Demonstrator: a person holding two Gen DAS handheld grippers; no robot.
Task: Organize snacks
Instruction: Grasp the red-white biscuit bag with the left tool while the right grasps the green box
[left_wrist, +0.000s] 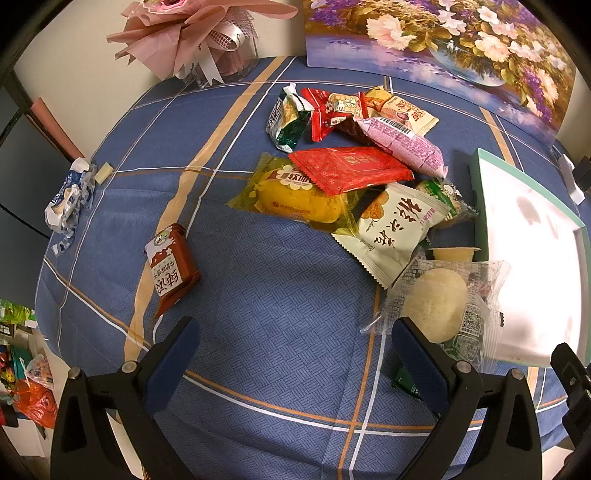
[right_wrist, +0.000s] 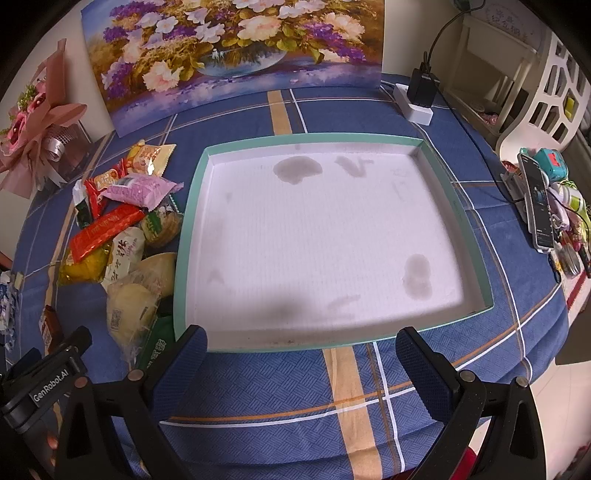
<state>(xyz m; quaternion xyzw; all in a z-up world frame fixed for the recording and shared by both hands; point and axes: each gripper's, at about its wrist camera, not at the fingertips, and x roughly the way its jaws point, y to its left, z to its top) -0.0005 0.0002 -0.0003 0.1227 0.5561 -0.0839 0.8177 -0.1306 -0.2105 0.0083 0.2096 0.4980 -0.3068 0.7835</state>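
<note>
Left claw (left_wrist: 295, 369) and right claw (right_wrist: 301, 373), both released and holding nothing, hover low over the tablecloth (left_wrist: 280, 295). Just ahead of the right claw lies the tray (right_wrist: 192, 206), bare of snacks though stained; ahead and right of the left claw the snack pile (left_wrist: 354, 177) lies against the tray's outer wall, with a brown packet (left_wrist: 171, 267) apart to the left. By this evidence, sorting has not begun: every snack remains to be moved.

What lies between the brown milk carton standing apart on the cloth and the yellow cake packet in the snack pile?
Only bare blue tablecloth separates the brown carton from the yellow cake packet; the left wrist view shows this.
</note>
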